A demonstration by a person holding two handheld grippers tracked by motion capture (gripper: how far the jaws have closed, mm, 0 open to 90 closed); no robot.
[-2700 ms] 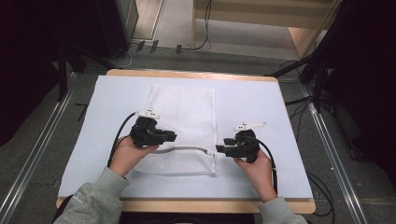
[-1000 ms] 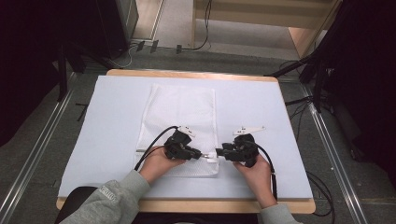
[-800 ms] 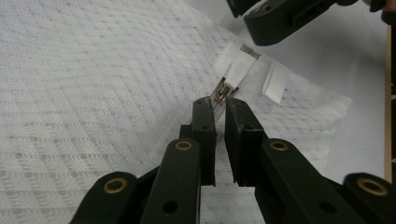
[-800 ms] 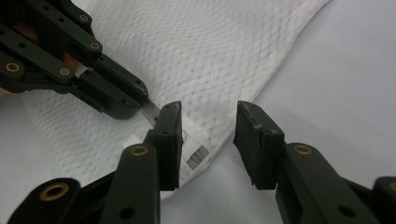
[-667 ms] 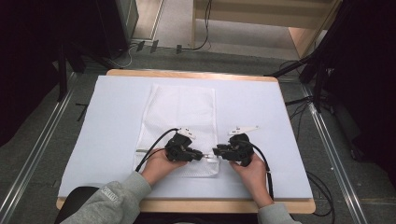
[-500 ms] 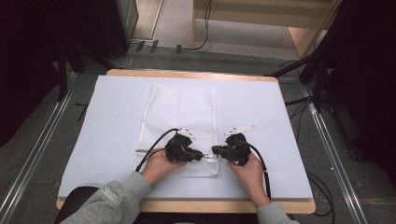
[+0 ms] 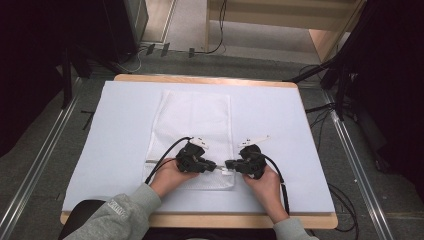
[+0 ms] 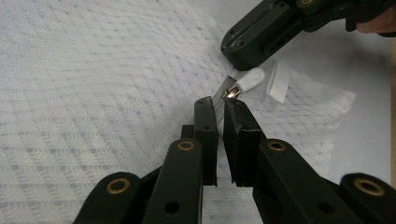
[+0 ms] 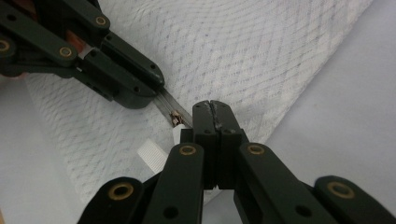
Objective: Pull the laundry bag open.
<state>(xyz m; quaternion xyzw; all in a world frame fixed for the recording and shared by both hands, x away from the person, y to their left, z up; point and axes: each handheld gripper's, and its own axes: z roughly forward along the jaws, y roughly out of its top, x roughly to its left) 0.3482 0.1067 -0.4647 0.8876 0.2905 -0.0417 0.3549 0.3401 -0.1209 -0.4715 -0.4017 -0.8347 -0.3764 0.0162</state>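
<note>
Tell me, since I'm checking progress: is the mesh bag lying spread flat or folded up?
Spread flat: the mesh bag lies as one smooth rectangle on the table, no folds visible.

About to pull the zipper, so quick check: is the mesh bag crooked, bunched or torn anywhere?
Nothing stands out. The mesh bag lies flat and square on the table cover, with no tear showing; both grippers, left and right, sit at its zipper.

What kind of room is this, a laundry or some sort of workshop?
Probably a lab or recording setup, not a laundry: the table has a plain white cover, metal rails run along the floor beside it, and loose cables trail past dark equipment. A white mesh bag lies there.
</note>
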